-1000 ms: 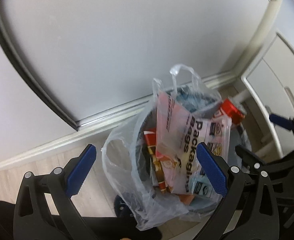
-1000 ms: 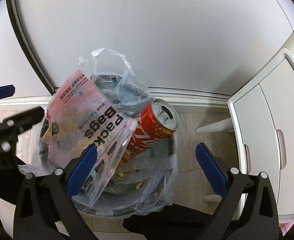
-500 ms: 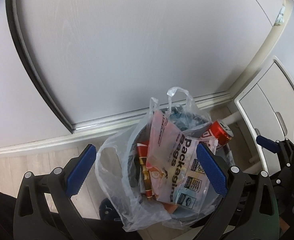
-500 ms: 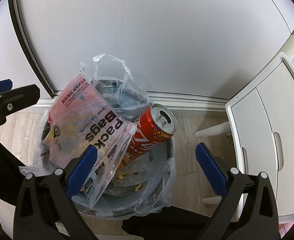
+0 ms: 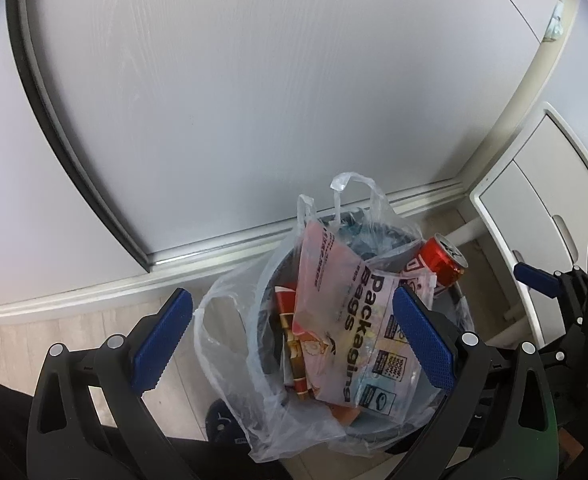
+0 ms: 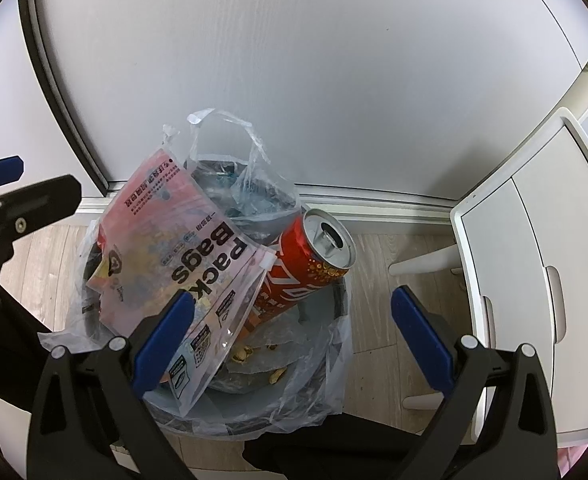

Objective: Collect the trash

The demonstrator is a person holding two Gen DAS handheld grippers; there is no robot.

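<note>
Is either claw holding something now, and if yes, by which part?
Nothing is held. The left claw and the right claw are both open and empty above the bin, touching neither its bag nor the can.

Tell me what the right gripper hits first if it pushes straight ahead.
Probably the red can, which sits between the open right gripper fingers, leaning on the bin's rim beside the pink packaging bag. Depth is unclear.

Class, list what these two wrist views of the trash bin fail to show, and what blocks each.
- Bin bottom: both views, covered by the pink packaging bag and red can.
- Small print on that bag: too small.
- Bin's near base: right wrist view, behind the right gripper.
</note>
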